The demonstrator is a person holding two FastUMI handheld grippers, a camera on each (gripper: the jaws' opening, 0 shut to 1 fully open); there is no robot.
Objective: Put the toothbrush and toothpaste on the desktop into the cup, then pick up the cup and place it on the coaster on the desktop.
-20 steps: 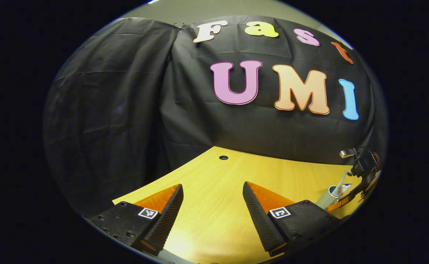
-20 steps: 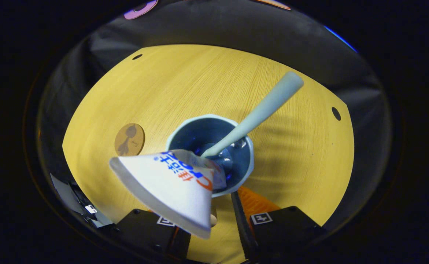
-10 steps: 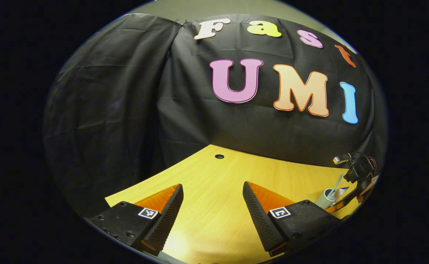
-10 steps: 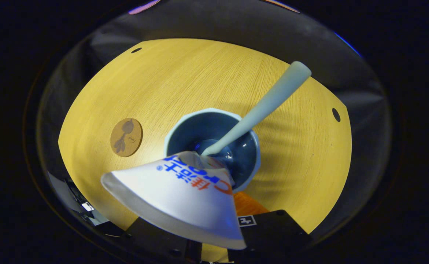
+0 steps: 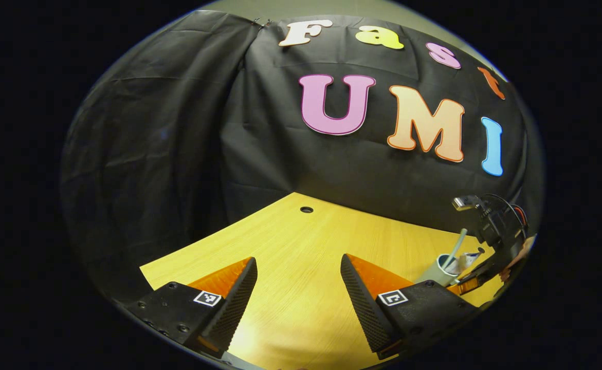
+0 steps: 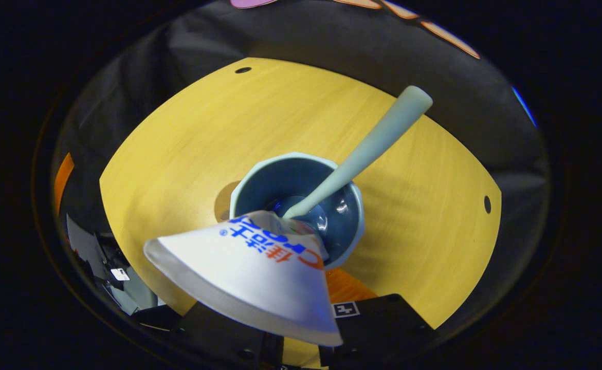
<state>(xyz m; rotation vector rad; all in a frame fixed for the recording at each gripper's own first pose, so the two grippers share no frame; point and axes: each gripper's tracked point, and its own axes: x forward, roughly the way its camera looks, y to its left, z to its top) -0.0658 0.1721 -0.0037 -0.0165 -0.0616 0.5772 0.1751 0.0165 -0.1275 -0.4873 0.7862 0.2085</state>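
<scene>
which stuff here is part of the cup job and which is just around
Part of the job:
cup
toothbrush in the cup
toothpaste tube in the cup
coaster, mostly hidden behind the cup
right gripper

Just around:
left gripper, open over the desktop
black cloth wall

The only writing to be made out stands on the toothpaste [image 6: 249, 277] tube, which leans out of the cup [image 6: 354, 226] in the right gripper view. It carries a line of large blue characters and a line of orange-red letters beneath them. Both are upside down, bent by the tube's curve and partly cut off where the tube goes into the cup, so no whole word can be read. A small ringed mark sits beside the blue line. Square black-and-white coded markers, with no letters or numbers, sit on both fingers [image 5: 207, 298] of the left gripper [image 5: 298, 267] and on one finger [image 6: 345, 309] of the right gripper [image 6: 306, 303].
</scene>
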